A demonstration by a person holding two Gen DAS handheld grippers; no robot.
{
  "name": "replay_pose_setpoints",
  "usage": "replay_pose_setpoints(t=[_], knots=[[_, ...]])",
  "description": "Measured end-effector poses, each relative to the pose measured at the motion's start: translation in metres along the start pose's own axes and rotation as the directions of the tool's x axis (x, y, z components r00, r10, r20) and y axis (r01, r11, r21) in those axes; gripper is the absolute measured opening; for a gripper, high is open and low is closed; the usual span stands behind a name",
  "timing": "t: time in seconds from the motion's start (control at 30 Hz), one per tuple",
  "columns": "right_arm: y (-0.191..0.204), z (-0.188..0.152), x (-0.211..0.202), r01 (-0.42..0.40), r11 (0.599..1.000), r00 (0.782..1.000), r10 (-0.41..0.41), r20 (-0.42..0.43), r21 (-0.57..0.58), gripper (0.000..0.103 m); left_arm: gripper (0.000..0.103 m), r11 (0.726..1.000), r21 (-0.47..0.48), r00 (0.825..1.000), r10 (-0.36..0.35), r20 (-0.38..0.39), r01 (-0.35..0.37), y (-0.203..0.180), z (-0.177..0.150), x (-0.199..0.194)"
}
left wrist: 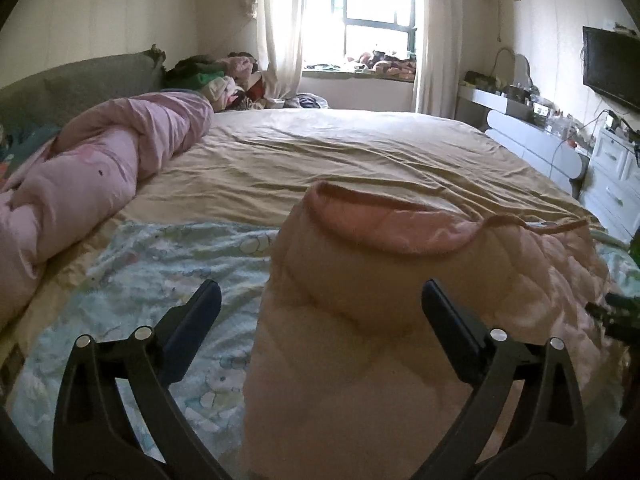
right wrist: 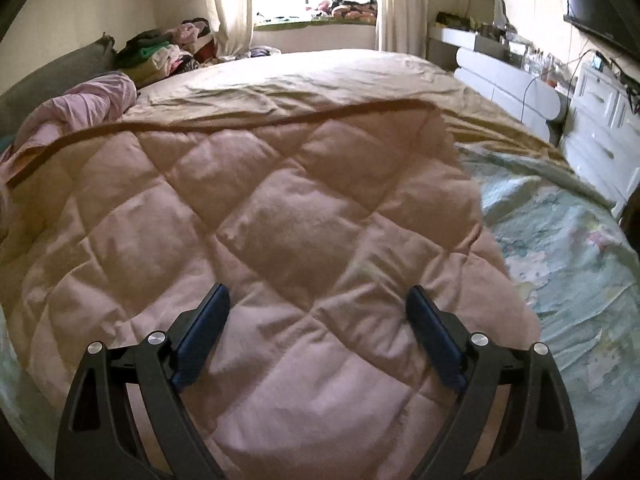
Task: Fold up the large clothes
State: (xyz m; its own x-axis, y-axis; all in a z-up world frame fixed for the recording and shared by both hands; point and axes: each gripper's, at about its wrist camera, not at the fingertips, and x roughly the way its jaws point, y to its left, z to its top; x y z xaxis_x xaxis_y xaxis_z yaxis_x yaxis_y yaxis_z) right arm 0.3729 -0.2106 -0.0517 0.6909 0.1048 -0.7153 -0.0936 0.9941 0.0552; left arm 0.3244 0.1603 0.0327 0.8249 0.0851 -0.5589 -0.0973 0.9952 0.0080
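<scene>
A pink quilted blanket [left wrist: 400,300] lies folded on the bed, its top layer turned back along a curved edge. My left gripper [left wrist: 320,300] is open over its left near part, with the left finger [left wrist: 196,320] beside the fold over the patterned sheet [left wrist: 168,280]. In the right wrist view the same quilted blanket [right wrist: 260,220] fills the middle. My right gripper [right wrist: 318,304] is open just above it, holding nothing. The right gripper's tip [left wrist: 616,316] shows at the left wrist view's right edge.
The bed has a tan sheet [left wrist: 320,152] farther back. A rolled pink duvet [left wrist: 92,184] lies along the left, and a heap of clothes [left wrist: 216,76] sits at the far corner. White drawers [right wrist: 600,120] and a dresser [left wrist: 532,148] stand along the right.
</scene>
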Motion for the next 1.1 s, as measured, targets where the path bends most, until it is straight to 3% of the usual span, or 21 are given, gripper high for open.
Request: replay_pose_setpoints(t=[0.17,0.3,0.43,0.57,0.73,0.77,0.8,0.83,0.9,0.93,0.97,1.1], knots=[[-0.008,0.005,-0.024,0.099,0.994,0.991,-0.094,0.093,-0.051,0.091,0.094,0.998,-0.052,0.997,0.021,-0.080,-0.025,0.022,-0.033,0.011],[-0.023,0.009,-0.030,0.151,0.987,0.982,-0.144,0.120,-0.054,0.094,0.094,0.985,-0.174,0.986,-0.047,-0.158,0.020,0.046,-0.061,0.028],[-0.051,0.014,-0.021,0.099,0.994,0.992,-0.102,0.072,0.043,0.095,0.094,0.975,-0.214,0.982,-0.095,-0.164,0.059,0.055,-0.074,0.033],[-0.077,0.012,-0.006,0.090,0.981,0.996,-0.092,0.004,0.170,0.095,0.094,0.983,-0.164,0.980,-0.106,-0.169,0.078,0.051,-0.076,0.038],[-0.115,-0.002,0.016,0.017,0.933,0.998,0.006,-0.063,0.361,0.093,0.094,0.973,-0.176,0.965,-0.183,-0.189,0.150,0.049,-0.082,0.054],[-0.118,-0.004,0.018,-0.005,0.926,0.998,0.029,-0.058,0.378,0.080,0.089,0.968,-0.178,0.959,-0.210,-0.188,0.177,0.047,-0.083,0.057],[-0.121,-0.007,0.020,-0.066,0.918,0.995,0.091,-0.044,0.392,0.058,0.081,0.963,-0.179,0.955,-0.233,-0.181,0.201,0.046,-0.084,0.057],[-0.122,-0.007,0.022,-0.106,0.913,0.990,0.132,-0.041,0.395,0.053,0.061,0.956,-0.179,0.949,-0.265,-0.173,0.234,0.043,-0.084,0.056],[-0.115,-0.006,0.017,-0.096,0.927,0.993,0.115,-0.030,0.363,0.036,0.046,0.964,-0.136,0.954,-0.250,-0.164,0.229,0.032,-0.080,0.050],[-0.110,-0.004,0.013,-0.091,0.939,0.994,0.103,-0.020,0.332,0.033,0.032,0.969,-0.104,0.958,-0.237,-0.162,0.222,0.026,-0.077,0.046],[-0.106,-0.001,0.008,-0.082,0.948,0.996,0.089,-0.009,0.308,0.026,0.026,0.973,-0.082,0.961,-0.227,-0.160,0.217,0.022,-0.074,0.044],[-0.097,0.025,-0.015,-0.079,0.957,0.995,0.060,0.075,0.280,0.021,0.019,0.981,-0.020,0.973,-0.193,-0.124,0.192,0.014,-0.045,0.032]])
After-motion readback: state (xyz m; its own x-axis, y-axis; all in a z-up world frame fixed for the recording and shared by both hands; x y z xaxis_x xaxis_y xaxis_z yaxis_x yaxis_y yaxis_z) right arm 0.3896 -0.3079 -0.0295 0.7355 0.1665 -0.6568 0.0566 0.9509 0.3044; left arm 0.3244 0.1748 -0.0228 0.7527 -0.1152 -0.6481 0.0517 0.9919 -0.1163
